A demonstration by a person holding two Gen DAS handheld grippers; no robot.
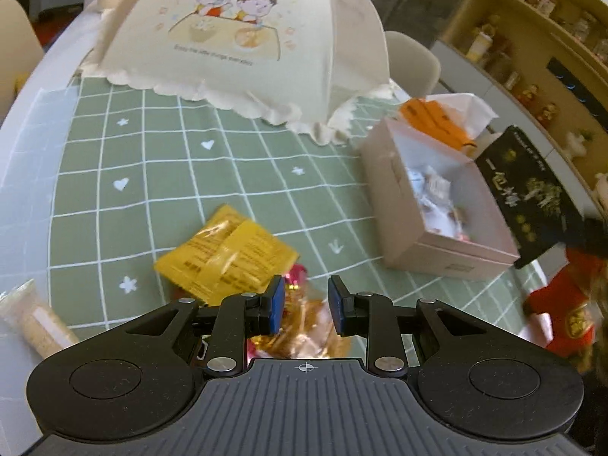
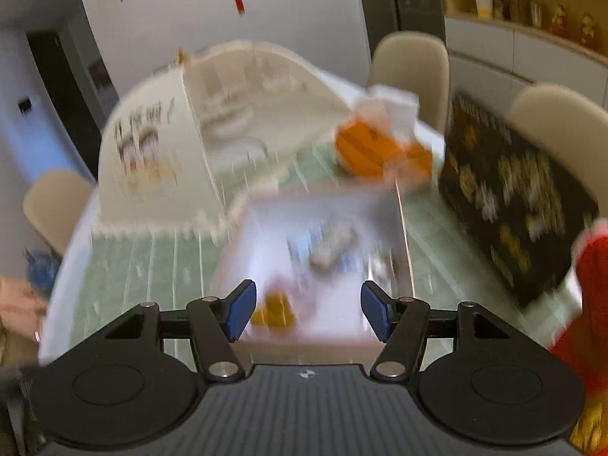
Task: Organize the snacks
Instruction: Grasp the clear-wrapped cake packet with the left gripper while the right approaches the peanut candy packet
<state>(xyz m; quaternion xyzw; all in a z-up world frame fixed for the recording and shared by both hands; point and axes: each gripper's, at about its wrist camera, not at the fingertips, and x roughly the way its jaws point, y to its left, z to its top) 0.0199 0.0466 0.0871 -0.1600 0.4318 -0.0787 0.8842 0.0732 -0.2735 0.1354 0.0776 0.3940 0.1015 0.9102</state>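
Crinkling gold wrapper [image 1: 304, 326] (foil) near cardboard box [image 1: 437, 205]

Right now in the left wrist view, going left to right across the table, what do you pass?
Clear tube of pale grains → yellow packet → open pink box → black gift box → red packet.

Green grid tablecloth [image 1: 159, 159] carrying cream food cover [image 1: 243, 38], open pink box [image 1: 402, 205], yellow packet [image 1: 228, 254], black box [image 1: 532, 197]
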